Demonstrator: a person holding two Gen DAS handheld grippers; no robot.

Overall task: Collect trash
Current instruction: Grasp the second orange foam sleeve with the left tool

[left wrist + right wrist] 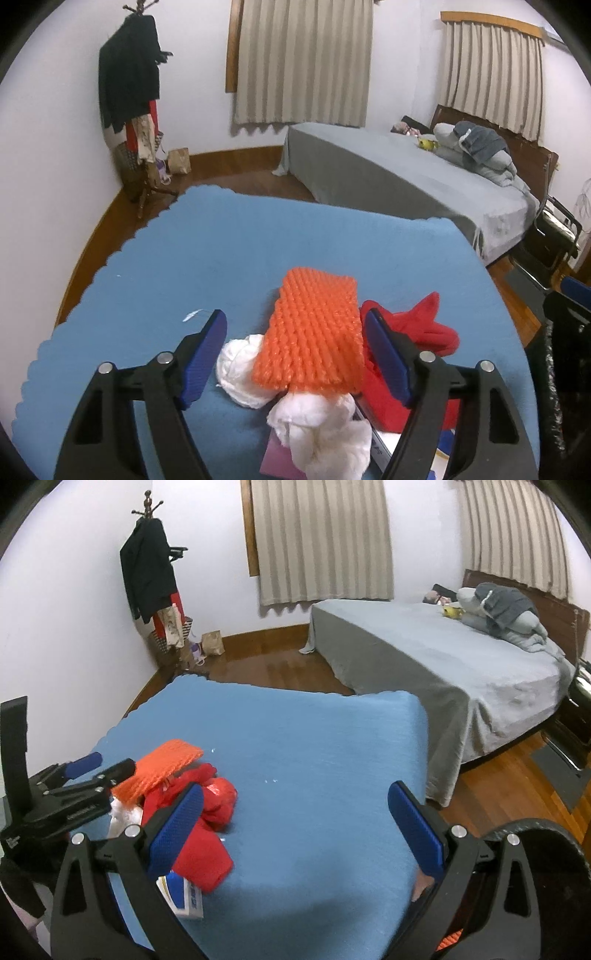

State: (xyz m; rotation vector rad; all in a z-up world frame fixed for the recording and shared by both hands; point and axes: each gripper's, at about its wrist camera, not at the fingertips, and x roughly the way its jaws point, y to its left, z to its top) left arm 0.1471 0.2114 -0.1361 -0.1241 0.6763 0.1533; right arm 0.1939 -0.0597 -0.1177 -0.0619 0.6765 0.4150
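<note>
Left gripper (295, 354): jaws spread around orange foam net (314, 339), pads not touching. Right gripper (295, 823): jaws spread, empty. Net tops white tissue (321, 428) and red wrapper (428, 332) on blue-covered counter (184, 258). Bed (406, 177) beyond.

Both wrist views are evenly lit by soft indoor light, dim toward the corners, where a black vignette closes in. Fisheye warping bends the curtains (303, 62), walls and bed (461, 664) into curves. A soft shadow falls on the blue worktop (314, 746) near the bottom of the right view. Detail is slightly soft and grainy; the red bag (207, 823) looks smeared at its edges
</note>
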